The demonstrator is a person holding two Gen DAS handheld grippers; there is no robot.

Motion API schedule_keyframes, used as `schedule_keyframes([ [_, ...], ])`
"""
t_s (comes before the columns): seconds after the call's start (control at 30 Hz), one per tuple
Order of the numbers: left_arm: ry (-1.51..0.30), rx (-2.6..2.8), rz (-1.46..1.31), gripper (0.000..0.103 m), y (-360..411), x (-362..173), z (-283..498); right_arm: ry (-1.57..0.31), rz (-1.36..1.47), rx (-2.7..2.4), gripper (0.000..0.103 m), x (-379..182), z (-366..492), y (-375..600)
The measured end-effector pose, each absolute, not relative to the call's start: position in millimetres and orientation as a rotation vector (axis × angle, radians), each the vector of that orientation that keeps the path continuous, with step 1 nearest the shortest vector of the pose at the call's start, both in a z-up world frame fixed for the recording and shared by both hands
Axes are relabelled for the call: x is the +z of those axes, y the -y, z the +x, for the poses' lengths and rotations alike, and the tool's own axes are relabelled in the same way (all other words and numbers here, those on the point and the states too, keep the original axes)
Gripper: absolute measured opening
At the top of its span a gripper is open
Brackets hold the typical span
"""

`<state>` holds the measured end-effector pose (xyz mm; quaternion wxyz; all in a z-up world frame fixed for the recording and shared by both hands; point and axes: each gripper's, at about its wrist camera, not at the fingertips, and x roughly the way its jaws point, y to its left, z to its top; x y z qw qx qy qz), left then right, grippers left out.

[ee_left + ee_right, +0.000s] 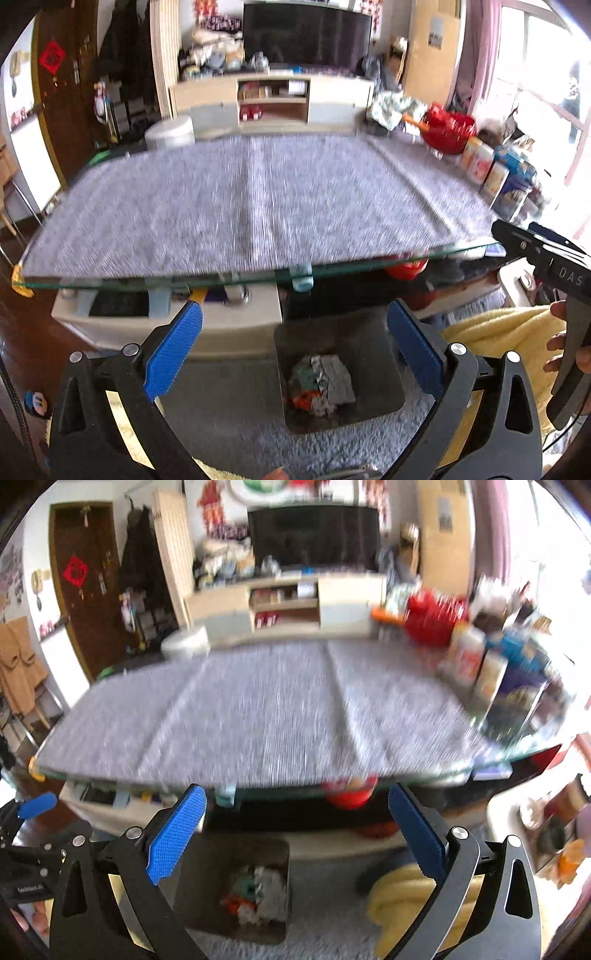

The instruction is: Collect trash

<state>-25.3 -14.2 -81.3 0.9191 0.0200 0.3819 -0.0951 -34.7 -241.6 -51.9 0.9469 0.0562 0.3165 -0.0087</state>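
A grey square bin [384, 387] stands on the floor in front of the table, holding crumpled trash [321, 382] in grey, white, green and orange. In the right wrist view the bin [207, 886] and its trash [258, 893] lie below and left of centre. My left gripper [295, 328] is open and empty, above the bin. My right gripper [297, 812] is open and empty, above and to the right of the bin. The right gripper's body also shows at the right edge of the left wrist view [554, 266]. A glass table [166, 282] covered by a grey mat [240, 206] lies ahead.
Red bowl [448, 131], boxes and cartons [498, 173] crowd the table's right end. A shelf under the glass holds red things [406, 267]. A yellow towel [498, 332] lies at right. TV cabinet [273, 98] and a white stool [170, 131] stand beyond. Grey rug [221, 424] under the bin.
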Motion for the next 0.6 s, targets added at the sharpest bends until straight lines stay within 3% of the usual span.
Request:
schedule_keyframes([
  [0.6,-0.537,-0.145,0.037,0.095,17,-11,-59,-0.379,0.114,-0.062,0.1,12,-79,239],
])
